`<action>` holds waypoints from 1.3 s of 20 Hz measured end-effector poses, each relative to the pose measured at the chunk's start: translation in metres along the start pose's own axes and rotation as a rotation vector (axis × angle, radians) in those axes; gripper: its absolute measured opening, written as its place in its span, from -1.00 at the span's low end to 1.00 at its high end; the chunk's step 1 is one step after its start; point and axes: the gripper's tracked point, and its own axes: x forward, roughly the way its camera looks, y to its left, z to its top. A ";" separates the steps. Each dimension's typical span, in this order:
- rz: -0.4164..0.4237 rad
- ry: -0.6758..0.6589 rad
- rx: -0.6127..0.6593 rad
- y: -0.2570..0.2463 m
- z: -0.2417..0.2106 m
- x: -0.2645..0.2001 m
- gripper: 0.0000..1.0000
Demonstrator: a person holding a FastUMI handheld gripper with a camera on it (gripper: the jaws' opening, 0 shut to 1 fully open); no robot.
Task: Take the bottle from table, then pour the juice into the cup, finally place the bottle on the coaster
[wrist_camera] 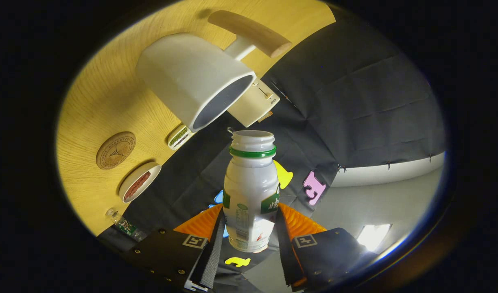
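My tool is clenched on the bottle, one finger pressing each side of its body, so it cannot slip while I tip it. Its uncapped mouth points at the white cup just beyond, rim facing it, apart from it, near the table edge. The round coaster lies aside, awaiting the bottle.

No legible text anywhere.
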 end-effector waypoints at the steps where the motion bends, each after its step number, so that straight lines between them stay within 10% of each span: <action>1: -0.011 0.002 -0.010 -0.003 0.000 0.000 0.25; 18: 0.014 0.009 0.000 0.020 0.007 -0.005 0.25; 26: 0.106 0.014 0.291 0.036 0.011 -0.005 0.25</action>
